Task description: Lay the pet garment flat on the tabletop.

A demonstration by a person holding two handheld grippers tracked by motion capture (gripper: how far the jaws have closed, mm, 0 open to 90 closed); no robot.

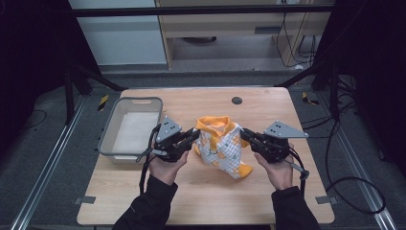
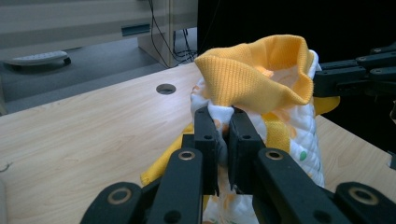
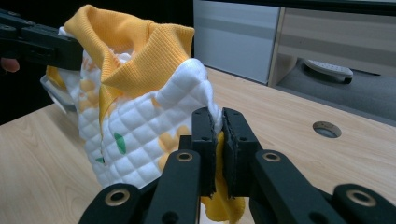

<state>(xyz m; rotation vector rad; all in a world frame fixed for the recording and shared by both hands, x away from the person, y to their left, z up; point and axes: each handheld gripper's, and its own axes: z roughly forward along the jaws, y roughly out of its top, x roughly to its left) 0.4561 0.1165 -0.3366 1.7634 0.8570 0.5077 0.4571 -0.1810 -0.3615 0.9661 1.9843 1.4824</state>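
i'm working in a lab or test room: a light wooden table with a round cable hole (image 1: 236, 100) stands inside a black metal frame (image 1: 201, 10), loose black cables (image 1: 352, 189) trail over grey carpet, and plain pale wood cabinets (image 1: 239, 24) line the far wall.

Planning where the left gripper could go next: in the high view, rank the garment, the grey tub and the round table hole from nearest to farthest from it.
1. Garment: clamped in the left gripper, just to its right.
2. Grey tub: on its left.
3. Round table hole: up and right, near the far edge.
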